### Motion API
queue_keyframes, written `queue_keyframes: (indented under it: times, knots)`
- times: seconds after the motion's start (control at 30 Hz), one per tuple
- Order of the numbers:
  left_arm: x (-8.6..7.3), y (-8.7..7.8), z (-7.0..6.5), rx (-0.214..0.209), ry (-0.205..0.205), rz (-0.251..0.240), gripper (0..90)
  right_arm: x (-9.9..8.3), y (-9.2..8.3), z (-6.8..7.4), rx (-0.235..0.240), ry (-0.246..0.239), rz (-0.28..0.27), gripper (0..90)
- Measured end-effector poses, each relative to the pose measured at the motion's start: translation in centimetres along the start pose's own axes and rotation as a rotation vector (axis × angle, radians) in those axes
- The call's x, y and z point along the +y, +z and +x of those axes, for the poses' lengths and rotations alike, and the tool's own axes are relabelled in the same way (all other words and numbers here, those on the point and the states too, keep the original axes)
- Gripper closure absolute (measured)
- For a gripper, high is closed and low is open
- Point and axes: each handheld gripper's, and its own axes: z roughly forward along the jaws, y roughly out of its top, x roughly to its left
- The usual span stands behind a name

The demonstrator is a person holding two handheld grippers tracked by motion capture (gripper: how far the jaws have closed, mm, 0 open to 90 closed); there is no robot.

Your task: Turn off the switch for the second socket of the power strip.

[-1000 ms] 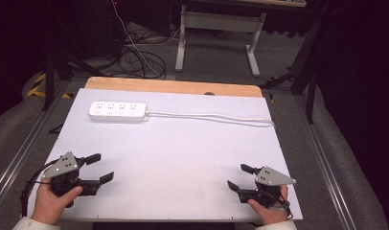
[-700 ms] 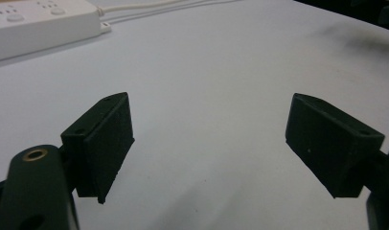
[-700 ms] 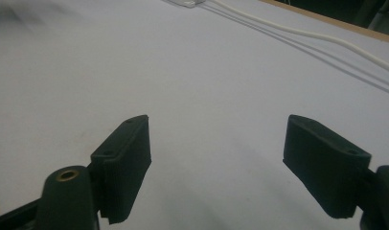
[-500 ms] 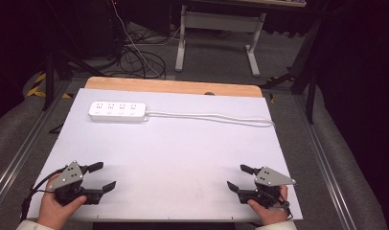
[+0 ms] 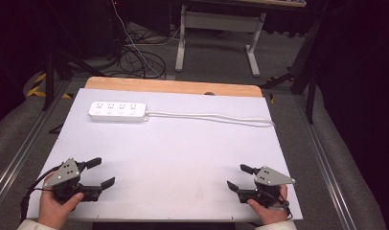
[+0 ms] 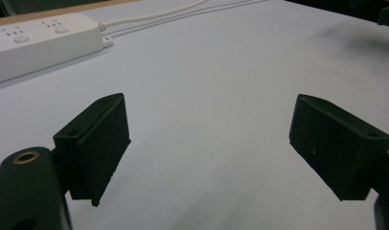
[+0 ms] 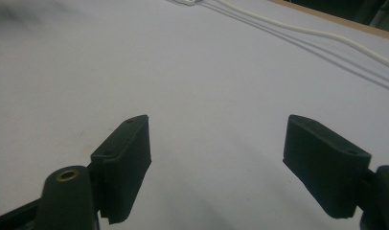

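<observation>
Grippers, your left gripper (image 5: 100,173) and right gripper (image 5: 239,177), both spread wide and empty, well short of the power strip (image 5: 117,110).

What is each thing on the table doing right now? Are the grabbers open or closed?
Left hand-held gripper: open, nothing between its jaws, held low at the near left of the table.
Right hand-held gripper: open, nothing between its jaws, held low at the near right.
Power strip: lying flat at the far left, nothing plugged into its sockets.
White cable: attached to the strip, running right to the table's edge.
</observation>
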Motion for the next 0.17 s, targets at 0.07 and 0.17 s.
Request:
queue_keyframes:
  times: [0.07,0.17]
  knots:
    - [0.06,-0.04,-0.09,0.016,0.019,0.001,14.4,-0.01,0.01,-0.01,0.001,0.0,0.0,24.8]
    - [0.08,-0.08,-0.12,0.008,-0.001,-0.002,14.4,-0.03,0.01,-0.02,-0.001,-0.004,0.006,24.8]
